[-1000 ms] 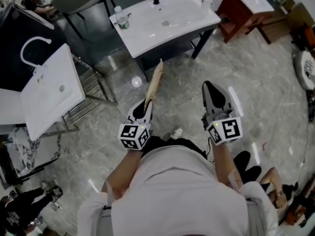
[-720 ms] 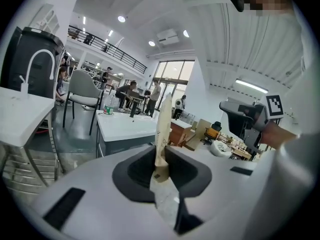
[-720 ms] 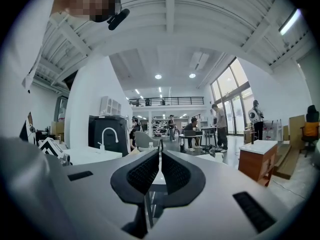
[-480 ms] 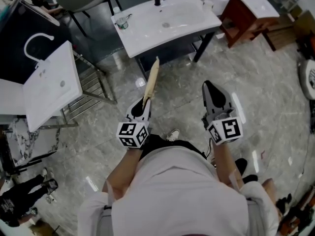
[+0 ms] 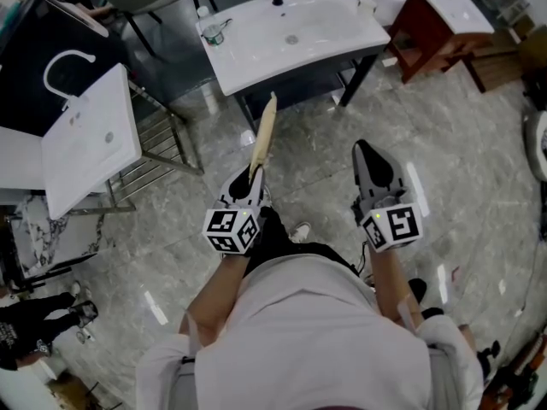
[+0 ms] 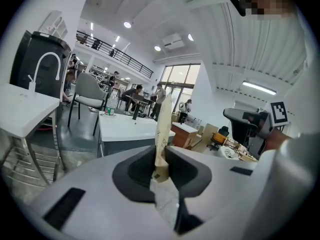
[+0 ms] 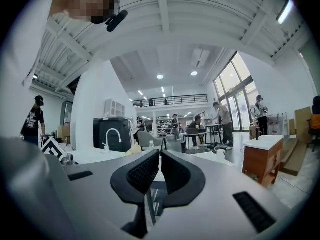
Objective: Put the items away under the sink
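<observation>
- Head view: my left gripper (image 5: pixel 249 179) clamps a flat tan packet (image 5: pixel 264 133) that stands on edge. The packet points to twelve o'clock, toward the white sink (image 5: pixel 338 32). My right gripper (image 5: pixel 366 154) is at three o'clock of the left one, well apart, above the marble floor (image 5: pixel 466 186).
- Left gripper view: my jaws pinch the packet's lower end. It rises upright, with the sink behind it at ten o'clock.
- Right gripper view: my jaws sit narrow, nearly touching, with nothing between them.
</observation>
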### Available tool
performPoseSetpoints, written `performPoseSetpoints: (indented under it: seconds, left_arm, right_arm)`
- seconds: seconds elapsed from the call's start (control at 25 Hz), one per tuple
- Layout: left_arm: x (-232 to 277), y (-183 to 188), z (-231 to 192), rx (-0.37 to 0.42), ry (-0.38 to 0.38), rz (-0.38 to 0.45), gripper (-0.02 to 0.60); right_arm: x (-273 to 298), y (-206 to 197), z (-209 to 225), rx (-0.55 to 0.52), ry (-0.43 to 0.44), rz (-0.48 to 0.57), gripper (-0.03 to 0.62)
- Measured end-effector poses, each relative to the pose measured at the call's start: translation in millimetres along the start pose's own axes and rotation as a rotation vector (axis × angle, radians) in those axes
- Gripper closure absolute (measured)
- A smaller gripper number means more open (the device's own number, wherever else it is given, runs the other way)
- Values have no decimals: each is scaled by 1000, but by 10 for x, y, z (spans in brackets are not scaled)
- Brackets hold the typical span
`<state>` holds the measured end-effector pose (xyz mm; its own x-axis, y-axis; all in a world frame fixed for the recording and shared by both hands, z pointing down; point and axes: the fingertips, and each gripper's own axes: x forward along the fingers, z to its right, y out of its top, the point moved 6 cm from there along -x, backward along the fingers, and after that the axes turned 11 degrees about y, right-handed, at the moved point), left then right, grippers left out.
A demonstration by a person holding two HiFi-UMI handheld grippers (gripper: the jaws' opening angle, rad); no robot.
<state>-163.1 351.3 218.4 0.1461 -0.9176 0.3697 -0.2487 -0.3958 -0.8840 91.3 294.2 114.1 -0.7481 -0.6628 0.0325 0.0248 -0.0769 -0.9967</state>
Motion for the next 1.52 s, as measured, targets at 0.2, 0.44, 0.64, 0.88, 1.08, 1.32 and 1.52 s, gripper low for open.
performPoseSetpoints:
  seconds: [0.2,0.44,0.64,0.88,1.08,1.32,1.52]
  left_arm:
    - [198,22,-140,-12,-6,-10,526]
    - [665,209,-259,1,-68,-24,526]
    - [1054,430,-430,-1,-94,-34,526]
    - [1482,646,-676,5,-129,-44,528]
    - [1767,765,-846,-6,-151,-59,528]
    - [2038,894,-1074,-15,-165,-55,526]
    - [2165,917,-1208,-27,-165,-59,526]
  right_arm:
    - [142,-28,36,-4,-9,-13,553]
    - [448,13,278,-10,-64,-24,553]
    - [882,67,419,-11,-68,-33,553]
    - [1428,97,537,-17,-71,-43,553]
    - [1725,116,614,-21,-91,-67,553]
    - [1934,105,705,-28,-130,-105,553]
    - [2022,120,735,-44,-143,-125,553]
